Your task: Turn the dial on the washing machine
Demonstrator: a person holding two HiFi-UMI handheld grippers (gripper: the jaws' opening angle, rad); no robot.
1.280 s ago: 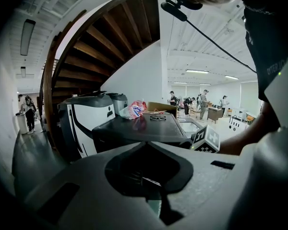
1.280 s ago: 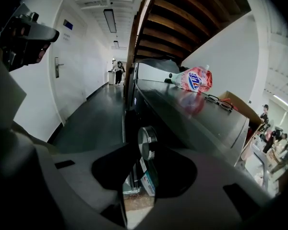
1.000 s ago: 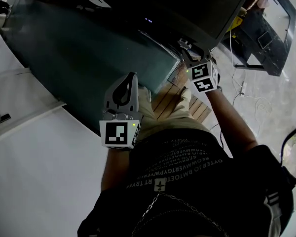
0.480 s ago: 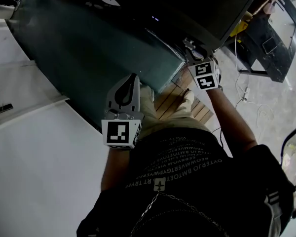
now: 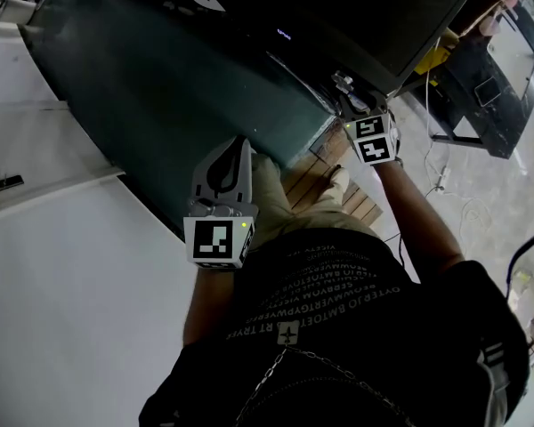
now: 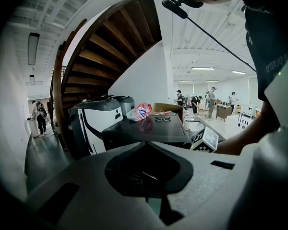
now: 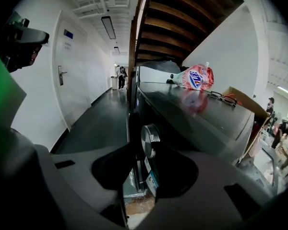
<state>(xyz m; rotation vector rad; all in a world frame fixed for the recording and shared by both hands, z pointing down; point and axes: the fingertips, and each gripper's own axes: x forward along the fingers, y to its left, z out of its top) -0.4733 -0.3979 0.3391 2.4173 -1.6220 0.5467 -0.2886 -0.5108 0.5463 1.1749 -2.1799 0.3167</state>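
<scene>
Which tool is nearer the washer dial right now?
Right. The right tool, jaws just closing slightly, frames the dial; the left tool hangs back by the person's hip.

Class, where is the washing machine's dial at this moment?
In the right gripper view the silver dial sits mid-frame on the front of the dark washing machine, just ahead of the right gripper and above a label sticker.

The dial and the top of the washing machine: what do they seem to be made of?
The dial looks like brushed metal or metal-coated plastic: silvery with a soft sheen. The washing machine's top looks like glossy dark plastic or painted metal: it mirrors the pouch lying on it.
</scene>
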